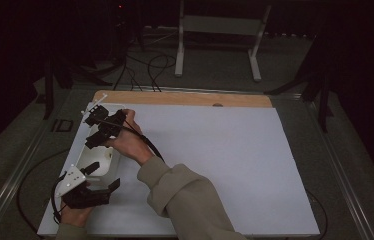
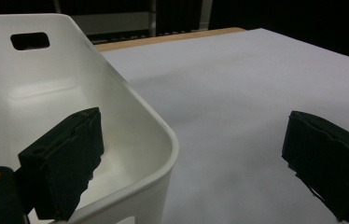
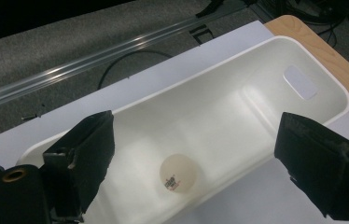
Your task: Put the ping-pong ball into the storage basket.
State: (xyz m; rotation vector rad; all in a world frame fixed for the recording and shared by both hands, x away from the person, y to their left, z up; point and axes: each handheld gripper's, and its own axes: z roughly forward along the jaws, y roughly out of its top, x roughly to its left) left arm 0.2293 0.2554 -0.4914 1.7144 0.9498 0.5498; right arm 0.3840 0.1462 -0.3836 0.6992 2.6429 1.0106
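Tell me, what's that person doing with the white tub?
A person holds a gripper in each hand at a white tub on the table. The left gripper, open, has one jaw inside the tub's near corner. The right gripper, open, hangs over the tub, where a ball lies.

A wooden bench [image 1: 185,98] carries a white sheet [image 1: 225,160]; a white bin [image 1: 97,152] stands at its left edge.
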